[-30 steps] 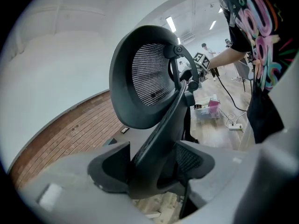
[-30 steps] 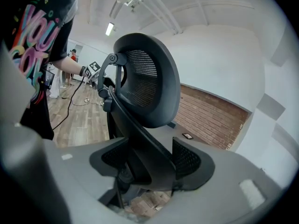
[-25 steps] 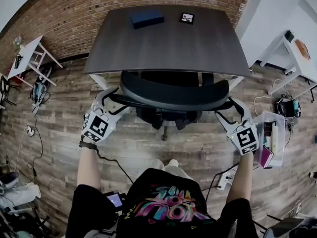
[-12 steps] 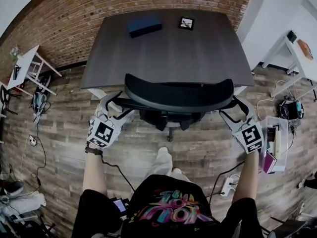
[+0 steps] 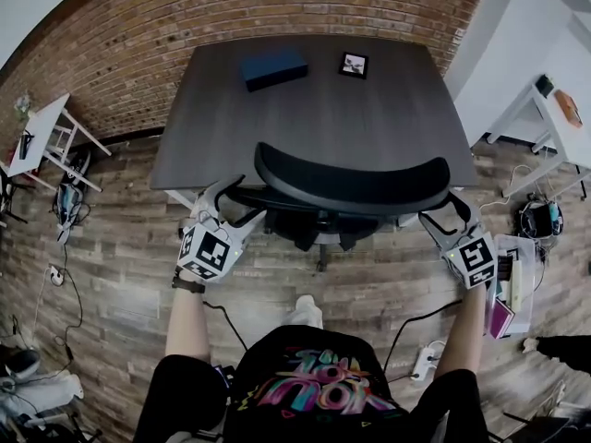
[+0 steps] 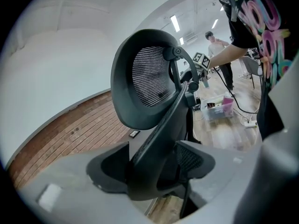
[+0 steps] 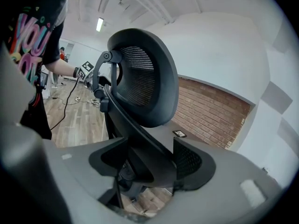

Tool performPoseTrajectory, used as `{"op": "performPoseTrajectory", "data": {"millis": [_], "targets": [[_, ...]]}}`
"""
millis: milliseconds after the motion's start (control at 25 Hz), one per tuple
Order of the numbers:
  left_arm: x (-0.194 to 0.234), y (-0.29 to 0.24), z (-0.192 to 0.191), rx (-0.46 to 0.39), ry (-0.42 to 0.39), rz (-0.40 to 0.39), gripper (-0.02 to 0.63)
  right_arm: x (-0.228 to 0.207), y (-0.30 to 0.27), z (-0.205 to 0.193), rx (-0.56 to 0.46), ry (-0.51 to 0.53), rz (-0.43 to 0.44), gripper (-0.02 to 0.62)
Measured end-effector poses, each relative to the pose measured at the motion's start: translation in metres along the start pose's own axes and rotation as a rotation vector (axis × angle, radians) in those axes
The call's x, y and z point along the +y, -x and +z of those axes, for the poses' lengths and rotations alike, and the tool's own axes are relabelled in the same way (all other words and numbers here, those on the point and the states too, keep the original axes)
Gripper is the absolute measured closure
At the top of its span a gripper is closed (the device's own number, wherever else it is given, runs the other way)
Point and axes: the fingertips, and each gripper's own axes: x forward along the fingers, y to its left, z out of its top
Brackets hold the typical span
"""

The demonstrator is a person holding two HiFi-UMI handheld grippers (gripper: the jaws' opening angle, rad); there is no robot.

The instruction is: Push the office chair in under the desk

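Head view: office chair (image 5: 351,187) backrest lies left-right, facing desk (image 5: 314,109); left tool (image 5: 240,203), right tool (image 5: 443,209) grip frame.

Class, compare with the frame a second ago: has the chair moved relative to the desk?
Yes. The chair has rolled forward; its backrest now overlaps the desk edge.

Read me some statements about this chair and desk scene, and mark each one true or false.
1. The left gripper and the right gripper are both shut on the chair. True.
2. A blue box lies on the desk. True.
3. The wall behind the desk is plain white. False: that wall is brick.
4. The floor is carpeted. False: the floor is wood planks.
5. The chair lies tipped over. False: it stands upright at the desk's near edge.
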Motion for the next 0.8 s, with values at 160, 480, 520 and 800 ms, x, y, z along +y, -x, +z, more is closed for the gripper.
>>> {"op": "performPoseTrajectory", "data": {"millis": [160,480,520,800], "targets": [[0.013,-0.009,0.0,-0.017,-0.013,0.003,0.284,-0.011,-0.012,0.001,0.003,-0.005,-0.011,0.296],[0.019,-0.023,0.007,-0.043,-0.019,-0.001,0.287,-0.034,-0.027,0.0,0.023,-0.005,0.02,0.293],[0.018,-0.024,0.009,-0.046,-0.021,0.003,0.287,-0.037,-0.027,-0.002,0.027,-0.005,0.027,0.293],[0.018,-0.024,0.009,-0.034,-0.013,0.016,0.285,-0.036,-0.025,-0.002,-0.018,0.007,0.035,0.293]]}}
